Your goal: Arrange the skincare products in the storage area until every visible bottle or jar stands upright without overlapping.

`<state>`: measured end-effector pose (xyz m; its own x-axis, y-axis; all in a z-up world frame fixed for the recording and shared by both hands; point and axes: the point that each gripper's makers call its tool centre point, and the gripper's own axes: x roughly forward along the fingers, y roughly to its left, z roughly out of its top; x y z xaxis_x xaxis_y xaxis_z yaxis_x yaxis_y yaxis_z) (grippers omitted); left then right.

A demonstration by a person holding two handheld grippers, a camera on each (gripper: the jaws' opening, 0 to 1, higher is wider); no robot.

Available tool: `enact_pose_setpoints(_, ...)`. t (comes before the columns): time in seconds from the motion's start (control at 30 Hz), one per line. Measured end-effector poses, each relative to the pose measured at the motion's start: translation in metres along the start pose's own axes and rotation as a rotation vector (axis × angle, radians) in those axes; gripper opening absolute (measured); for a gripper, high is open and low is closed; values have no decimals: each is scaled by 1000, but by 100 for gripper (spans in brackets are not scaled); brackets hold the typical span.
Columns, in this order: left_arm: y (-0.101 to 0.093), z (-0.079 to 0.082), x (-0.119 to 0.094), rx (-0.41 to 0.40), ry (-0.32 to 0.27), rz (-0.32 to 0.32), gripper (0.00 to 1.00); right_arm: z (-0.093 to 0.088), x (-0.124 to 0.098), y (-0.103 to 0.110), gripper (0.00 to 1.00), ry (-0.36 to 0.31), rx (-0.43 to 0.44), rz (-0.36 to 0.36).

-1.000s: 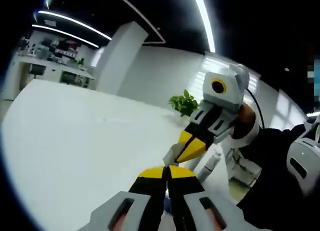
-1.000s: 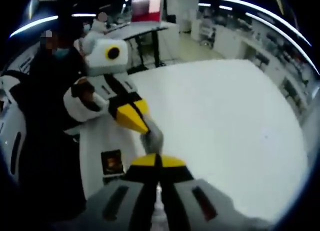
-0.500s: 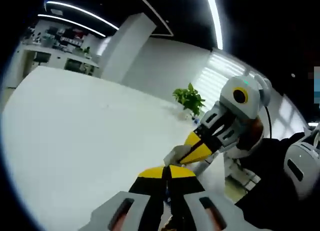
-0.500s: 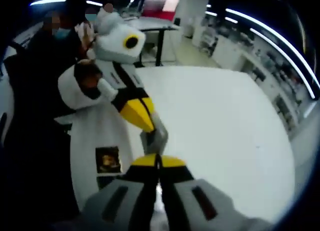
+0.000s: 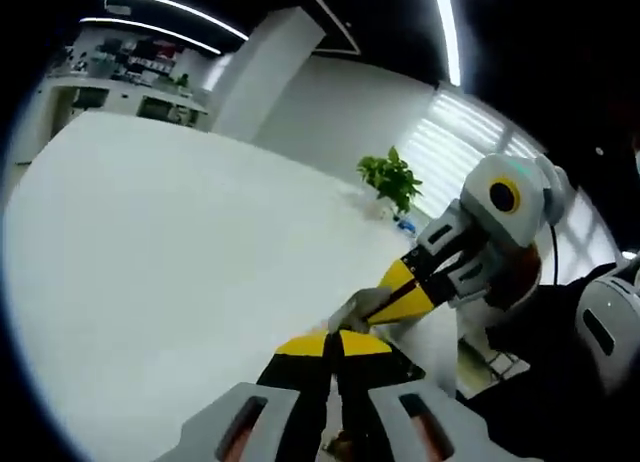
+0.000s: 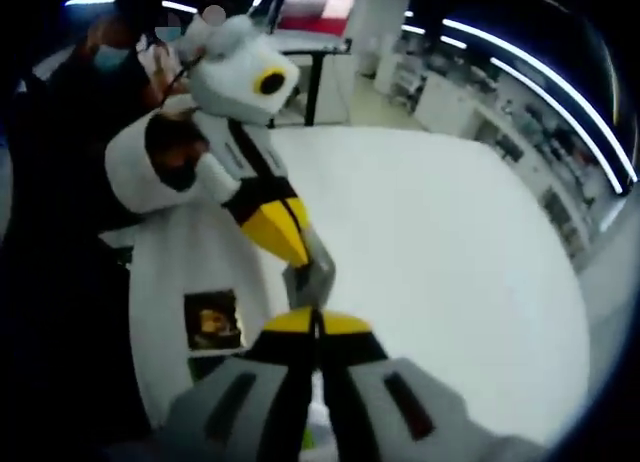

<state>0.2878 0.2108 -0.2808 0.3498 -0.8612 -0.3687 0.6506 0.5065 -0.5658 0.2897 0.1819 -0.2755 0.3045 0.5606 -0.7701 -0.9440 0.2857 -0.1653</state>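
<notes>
Both cameras have tilted since the earlier frames, and the opposite gripper's yellow tips still meet a small grey piece; white table (image 5: pixel 150 262) spreads from nine to twelve o'clock; left gripper (image 5: pixel 336 344) and right gripper (image 6: pixel 316 322) each have jaws pressed together; the small grey object (image 6: pixel 312 278) sits at twelve o'clock, just past the tips, apparently pinched between both; neither arm is nearer; its long axis and identity I cannot tell.
</notes>
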Motion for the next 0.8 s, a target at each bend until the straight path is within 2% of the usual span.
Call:
enact_pose_setpoints(0.23, 7, -14, 2, -12, 48, 23, 0, -9, 12, 7, 0, -7, 20, 4)
enact_pose_setpoints(0.8, 19, -37, 4, -15, 122, 51, 1, -26, 32, 21, 0, 4, 81, 59)
